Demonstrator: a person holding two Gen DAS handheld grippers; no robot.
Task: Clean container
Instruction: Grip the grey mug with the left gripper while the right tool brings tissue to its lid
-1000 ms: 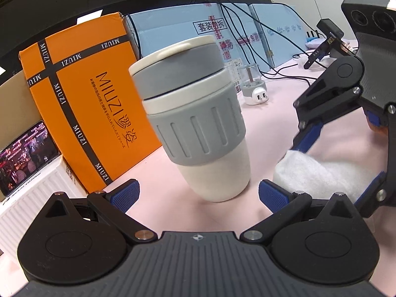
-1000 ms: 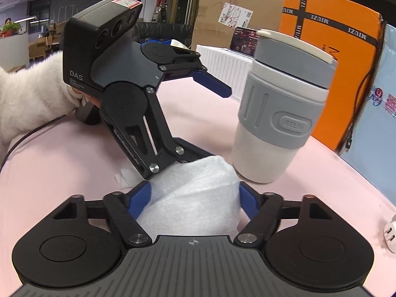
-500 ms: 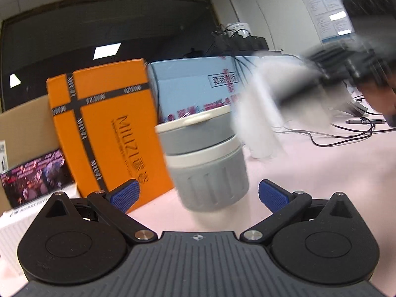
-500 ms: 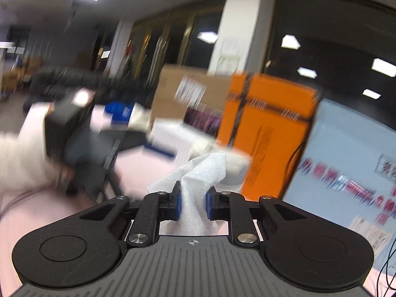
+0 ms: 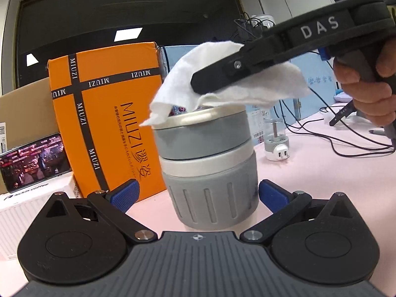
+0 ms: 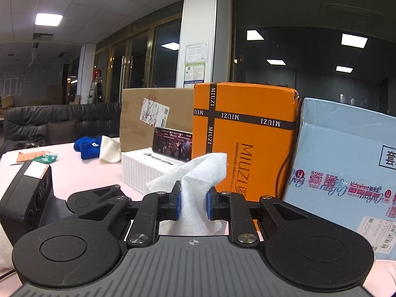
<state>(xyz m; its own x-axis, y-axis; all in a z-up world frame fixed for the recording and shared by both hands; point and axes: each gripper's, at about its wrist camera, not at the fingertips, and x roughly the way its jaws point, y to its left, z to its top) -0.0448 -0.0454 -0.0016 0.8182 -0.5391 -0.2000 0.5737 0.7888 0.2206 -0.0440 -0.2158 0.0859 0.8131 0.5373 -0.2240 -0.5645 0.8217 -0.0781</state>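
A: What are the right fingers (image 6: 177, 204) doing?

B: They pinch a white cloth (image 6: 198, 185) between their blue pads; its loose end sticks up past the tips. Seen from the left wrist, the right gripper (image 5: 198, 87) reaches in from the right and holds that cloth (image 5: 205, 84) just over the cup's top, one corner drooping down to the rim.

A: And the left fingers (image 5: 128, 193)?

B: Spread wide. The cup (image 5: 206, 168) stands between them on the pink table (image 5: 321, 173), its ribbed grey sleeve close to both pads, though I cannot tell whether either touches it.

A: What lies beyond the cup?

B: An orange box (image 5: 104, 123) stands upright just behind it to the left, and left of that a phone (image 5: 32, 160) with a lit screen leans on a white box (image 5: 29, 212). To the right, farther back, a plug adapter (image 5: 277, 146) and black cables (image 5: 346, 146) lie on the table. A light blue box (image 6: 346, 173) stands right of the orange one.
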